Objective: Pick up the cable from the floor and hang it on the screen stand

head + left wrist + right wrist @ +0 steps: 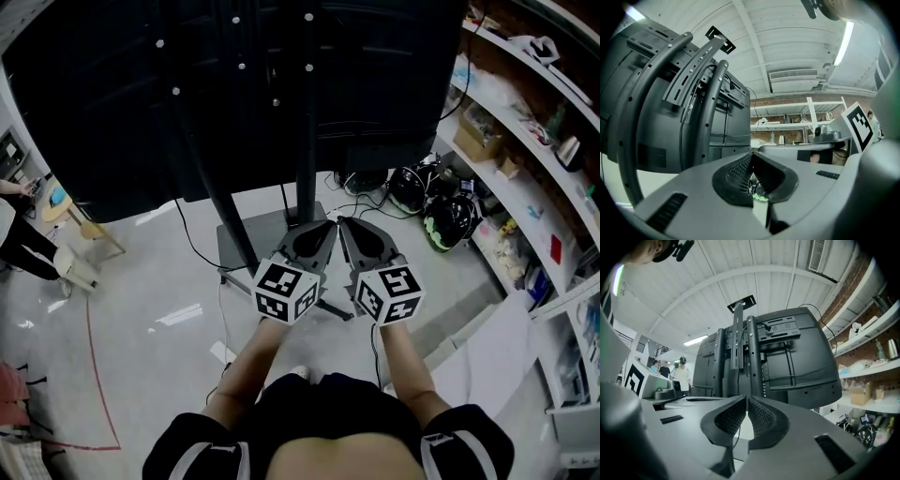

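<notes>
While both hands hold their tools level and side by side in the head view, the left gripper (326,228) and right gripper (347,228) point at the screen stand (305,141), their tips above its base plate (253,239). A black cable (190,246) lies on the floor to the left of the left gripper and below it. Its length runs from under the screen (234,94) diagonally down to the plate's near corner, so the left hand looks the nearer, and a reach would go down and leftward. More leads lie by the helmets (450,220), and I cannot settle which the task means. From the left gripper view, the ribbed pads meet tip to tip on nothing, with the stand's curved tubes (708,117) rising at left. From the right gripper view, those jaws are likewise together and empty, and a thin dark lead (736,430) on the floor beyond shows through the gap beneath the tips. Another wire (820,326) loops on the screen's back; whether that is a cable already hung cannot be told.
</notes>
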The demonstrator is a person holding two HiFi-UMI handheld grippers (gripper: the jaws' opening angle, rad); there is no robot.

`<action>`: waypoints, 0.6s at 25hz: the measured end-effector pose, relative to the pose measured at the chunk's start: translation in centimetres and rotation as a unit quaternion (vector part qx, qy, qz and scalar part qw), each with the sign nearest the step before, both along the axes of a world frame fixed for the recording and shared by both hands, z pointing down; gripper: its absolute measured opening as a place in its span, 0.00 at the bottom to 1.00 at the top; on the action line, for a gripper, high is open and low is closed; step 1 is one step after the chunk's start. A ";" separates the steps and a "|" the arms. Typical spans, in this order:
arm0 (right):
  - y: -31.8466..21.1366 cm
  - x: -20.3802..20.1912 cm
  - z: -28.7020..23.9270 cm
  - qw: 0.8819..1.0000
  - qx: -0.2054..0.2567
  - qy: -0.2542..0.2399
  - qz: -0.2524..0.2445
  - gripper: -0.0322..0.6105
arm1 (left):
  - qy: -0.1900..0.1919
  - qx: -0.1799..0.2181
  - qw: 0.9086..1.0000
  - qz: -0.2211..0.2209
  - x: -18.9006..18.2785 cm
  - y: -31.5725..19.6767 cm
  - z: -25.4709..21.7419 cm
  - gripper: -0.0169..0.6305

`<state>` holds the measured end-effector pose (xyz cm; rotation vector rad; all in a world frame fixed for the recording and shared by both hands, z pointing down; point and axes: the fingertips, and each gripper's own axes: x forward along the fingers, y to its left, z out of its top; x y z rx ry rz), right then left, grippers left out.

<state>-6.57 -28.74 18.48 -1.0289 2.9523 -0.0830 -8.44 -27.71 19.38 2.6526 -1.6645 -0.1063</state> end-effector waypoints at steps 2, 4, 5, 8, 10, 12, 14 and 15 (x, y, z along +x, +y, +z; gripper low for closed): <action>0.3 0.3 0.7 1.000 -0.010 -0.007 0.007 0.10 | 0.008 -0.006 1.000 -0.009 -0.2 0.2 1.0 0.04; 0.6 0.7 1.7 0.999 -0.027 -0.016 0.013 0.10 | 0.021 -0.012 1.000 -0.020 -0.6 0.5 1.9 0.04; 0.8 0.7 2.1 0.999 -0.035 -0.019 0.014 0.10 | 0.024 -0.013 0.999 -0.025 -0.8 0.7 2.2 0.04; 1.3 1.0 3.0 0.999 -0.045 -0.021 0.022 0.10 | 0.023 -0.017 0.999 -0.038 -1.1 1.3 2.9 0.04; 1.5 1.5 3.3 0.998 -0.042 -0.021 0.032 0.10 | 0.023 -0.019 0.999 -0.040 -1.0 1.7 3.4 0.04; 1.6 1.7 3.4 0.998 -0.040 -0.023 0.037 0.10 | 0.023 -0.022 0.999 -0.040 -1.0 1.8 3.7 0.04; 1.7 1.7 3.6 0.998 -0.041 -0.026 0.037 0.10 | 0.023 -0.025 0.999 -0.041 -1.0 1.7 4.0 0.04; 1.8 1.7 3.6 0.998 -0.042 -0.027 0.036 0.10 | 0.024 -0.027 0.998 -0.042 -0.9 1.7 4.1 0.04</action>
